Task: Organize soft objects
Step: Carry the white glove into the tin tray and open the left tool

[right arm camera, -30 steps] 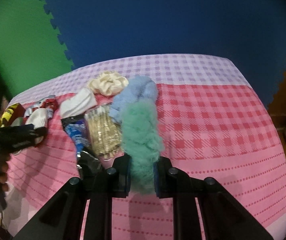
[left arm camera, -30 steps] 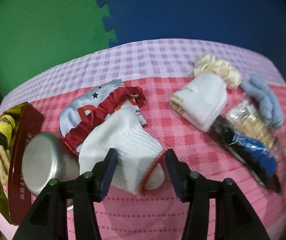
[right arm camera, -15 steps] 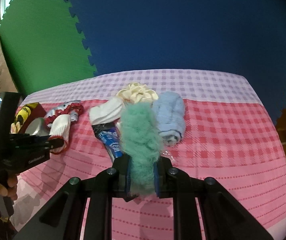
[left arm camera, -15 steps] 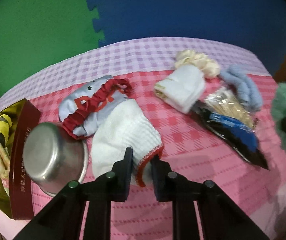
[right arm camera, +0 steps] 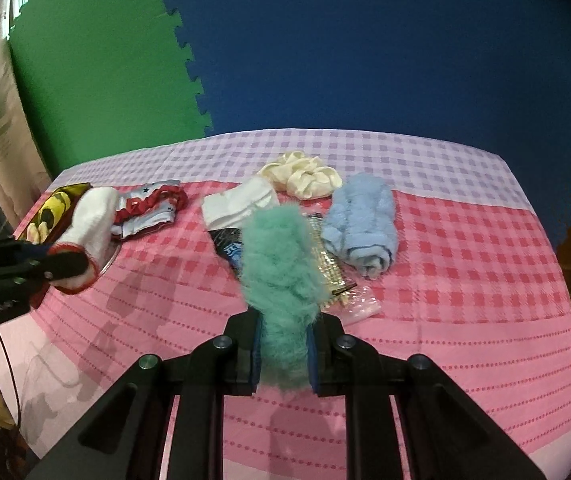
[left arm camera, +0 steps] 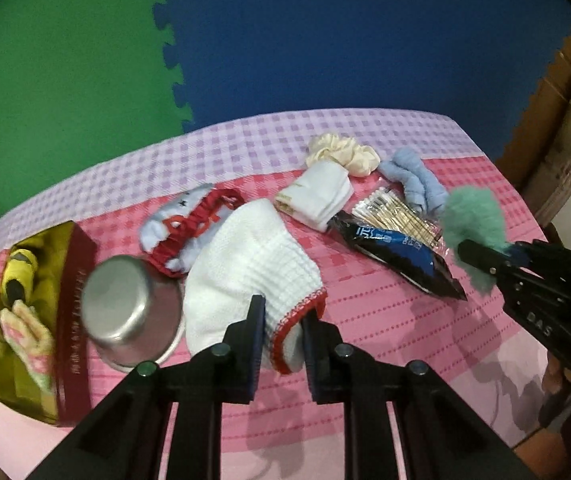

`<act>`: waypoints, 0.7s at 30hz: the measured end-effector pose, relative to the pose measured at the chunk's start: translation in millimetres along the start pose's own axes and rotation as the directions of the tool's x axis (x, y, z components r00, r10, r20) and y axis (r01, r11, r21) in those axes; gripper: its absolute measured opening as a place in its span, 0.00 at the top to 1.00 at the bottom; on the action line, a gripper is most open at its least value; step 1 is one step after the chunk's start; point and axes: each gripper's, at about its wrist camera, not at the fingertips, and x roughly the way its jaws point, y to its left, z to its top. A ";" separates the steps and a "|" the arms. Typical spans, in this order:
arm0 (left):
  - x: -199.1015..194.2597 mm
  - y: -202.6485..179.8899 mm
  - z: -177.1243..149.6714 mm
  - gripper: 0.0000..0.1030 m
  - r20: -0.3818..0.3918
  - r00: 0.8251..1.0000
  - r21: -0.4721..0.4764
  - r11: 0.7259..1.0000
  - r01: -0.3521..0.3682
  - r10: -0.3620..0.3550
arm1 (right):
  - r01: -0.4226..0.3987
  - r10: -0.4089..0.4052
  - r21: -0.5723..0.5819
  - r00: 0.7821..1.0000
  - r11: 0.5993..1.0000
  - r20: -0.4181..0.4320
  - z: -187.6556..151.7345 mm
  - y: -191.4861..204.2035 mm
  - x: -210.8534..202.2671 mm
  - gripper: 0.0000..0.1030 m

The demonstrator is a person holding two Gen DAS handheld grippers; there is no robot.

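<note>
My left gripper [left arm camera: 283, 334] is shut on the red-trimmed cuff of a white knit glove [left arm camera: 245, 268], which hangs lifted above the pink checked tablecloth [left arm camera: 385, 320]; the glove [right arm camera: 93, 216] also shows at the left of the right wrist view. My right gripper [right arm camera: 283, 346] is shut on a fluffy green sock [right arm camera: 281, 264], held up off the cloth; the sock [left arm camera: 475, 216] appears at the right of the left wrist view. On the cloth lie a white sock [left arm camera: 321, 194], a cream scrunchie [left arm camera: 345, 154], a rolled light-blue fluffy sock [right arm camera: 363, 224] and a grey sock with a red scrunchie [left arm camera: 189, 220].
A steel cup [left arm camera: 125, 304] lies on its side next to a red-and-gold biscuit tin [left arm camera: 45, 320] at the left. A black-and-blue packet [left arm camera: 397, 256] and a bag of cotton swabs [left arm camera: 397, 212] lie mid-table. Green and blue foam mats back the table.
The left jaws closed on the white glove's cuff and lifted it up and to the right. The right gripper carried the green sock upward and left, off the cloth.
</note>
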 end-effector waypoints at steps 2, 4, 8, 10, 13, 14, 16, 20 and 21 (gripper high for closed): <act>-7.1 5.6 -2.6 0.83 0.003 1.000 -0.004 1.000 -0.004 0.005 | -0.002 0.002 -0.006 1.000 1.000 0.000 0.1 5.7 -0.9 0.84; -14.9 15.1 -6.1 0.83 0.007 1.000 -0.010 1.000 -0.023 0.023 | -0.004 0.004 -0.018 1.000 1.000 0.000 0.3 12.0 -1.4 0.84; -26.3 35.4 -13.1 0.83 0.015 0.998 -0.026 0.998 -0.057 0.057 | -0.008 0.008 -0.041 1.000 0.999 -0.002 0.2 23.8 -2.1 0.84; -31.5 49.8 -17.2 0.83 0.016 0.996 -0.044 0.996 -0.084 0.084 | -0.008 0.007 -0.052 1.000 0.999 -0.004 -0.3 30.0 -2.9 0.84; -39.8 74.1 -24.5 0.83 0.020 0.993 -0.074 0.990 -0.118 0.120 | -0.009 0.008 -0.062 1.000 0.998 -0.007 -0.5 38.5 -3.7 0.84; -43.1 83.7 -27.3 0.83 0.022 0.991 -0.085 0.988 -0.132 0.135 | -0.009 0.008 -0.068 1.000 0.998 -0.007 -0.2 42.4 -4.0 0.84; -48.5 102.5 -32.4 0.83 0.023 0.986 -0.108 0.981 -0.164 0.167 | -0.010 0.010 -0.076 1.000 0.997 -0.007 0.2 49.1 -5.0 0.84; -56.5 146.7 -43.2 0.83 0.015 0.969 -0.165 0.957 -0.240 0.246 | -0.017 0.017 -0.101 1.000 0.995 -0.001 2.8 67.4 -7.6 0.84; -58.0 159.6 -46.9 0.83 0.009 0.964 -0.181 0.948 -0.261 0.267 | -0.019 0.019 -0.105 1.000 0.994 -0.001 3.1 70.2 -7.4 0.84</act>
